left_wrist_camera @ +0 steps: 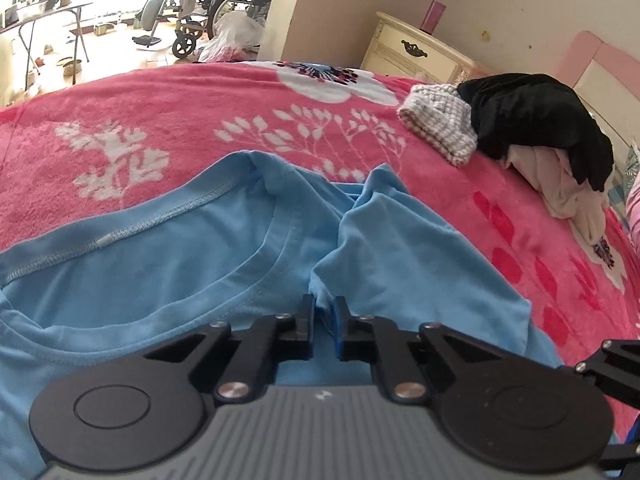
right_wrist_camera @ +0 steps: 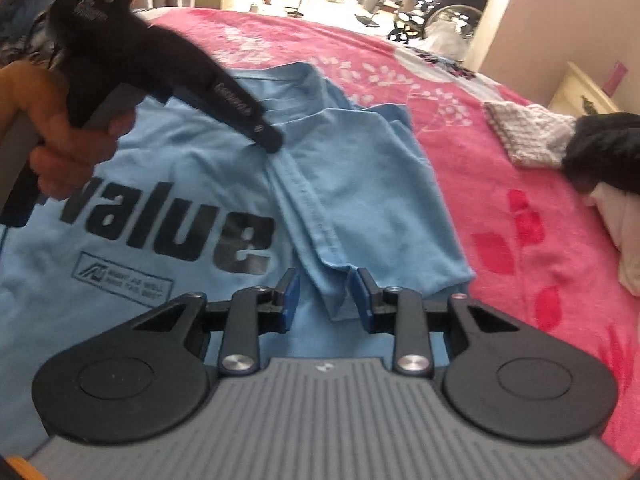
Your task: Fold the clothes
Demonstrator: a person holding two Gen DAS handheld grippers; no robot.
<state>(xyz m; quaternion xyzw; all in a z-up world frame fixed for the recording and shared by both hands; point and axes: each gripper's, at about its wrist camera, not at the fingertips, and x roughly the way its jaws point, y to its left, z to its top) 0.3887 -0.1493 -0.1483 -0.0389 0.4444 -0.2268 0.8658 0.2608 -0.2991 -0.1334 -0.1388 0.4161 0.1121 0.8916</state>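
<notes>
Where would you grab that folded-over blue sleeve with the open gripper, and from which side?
Take the sleeve at its loose lower hem, the corner lying right between the right gripper's open fingers. Come in low from the near side, along the blanket. That edge sticks up slightly from the T-shirt, so one finger could probably slide under it.
</notes>
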